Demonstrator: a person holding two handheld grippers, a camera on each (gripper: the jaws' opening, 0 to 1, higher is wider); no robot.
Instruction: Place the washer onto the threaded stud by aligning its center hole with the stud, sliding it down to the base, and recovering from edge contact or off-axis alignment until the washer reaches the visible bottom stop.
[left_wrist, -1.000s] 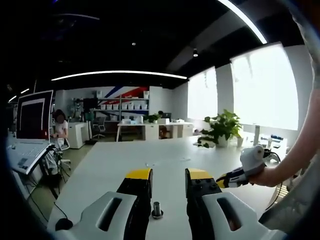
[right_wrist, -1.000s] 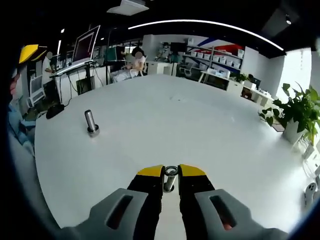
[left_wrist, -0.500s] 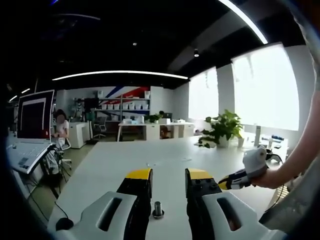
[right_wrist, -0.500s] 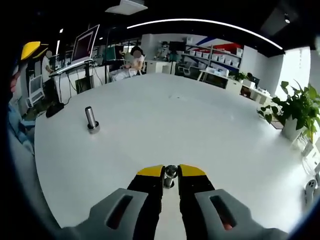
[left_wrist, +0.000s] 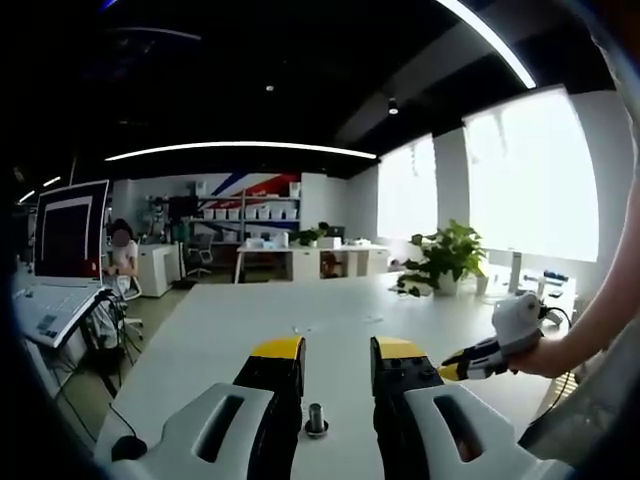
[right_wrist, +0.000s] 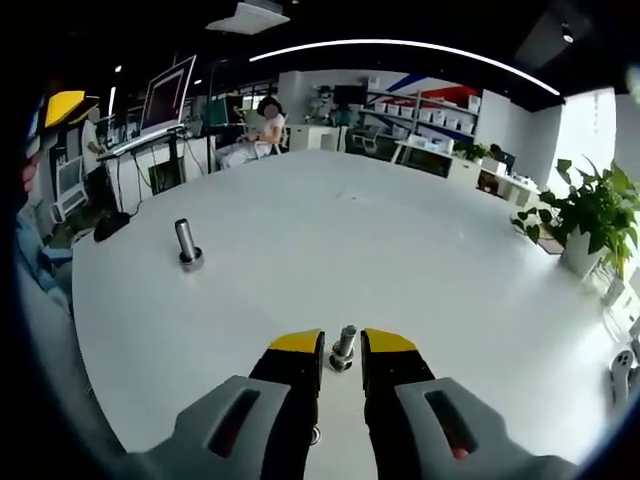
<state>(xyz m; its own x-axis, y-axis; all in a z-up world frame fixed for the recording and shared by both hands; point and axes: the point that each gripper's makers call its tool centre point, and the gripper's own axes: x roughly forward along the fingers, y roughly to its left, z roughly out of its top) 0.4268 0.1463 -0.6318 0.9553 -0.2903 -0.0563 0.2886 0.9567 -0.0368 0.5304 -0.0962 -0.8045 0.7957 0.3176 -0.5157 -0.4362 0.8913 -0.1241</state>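
Two studs are seen standing on the white table (right_wrist: 420, 260), one framed by each gripper.

In the left gripper view, the left gripper (left_wrist: 337, 350) is held part open, nothing gripped, a stud (left_wrist: 315, 420) upright on the table between its jaws. The right gripper (left_wrist: 470, 358) is seen at 3 o'clock, in a hand (left_wrist: 535, 355). In the right gripper view, the right gripper (right_wrist: 342, 343) is slightly open around a second stud (right_wrist: 343, 347), ringed at its base; whether that is the washer cannot be told. Another stud (right_wrist: 187, 245) stands at 10 o'clock.
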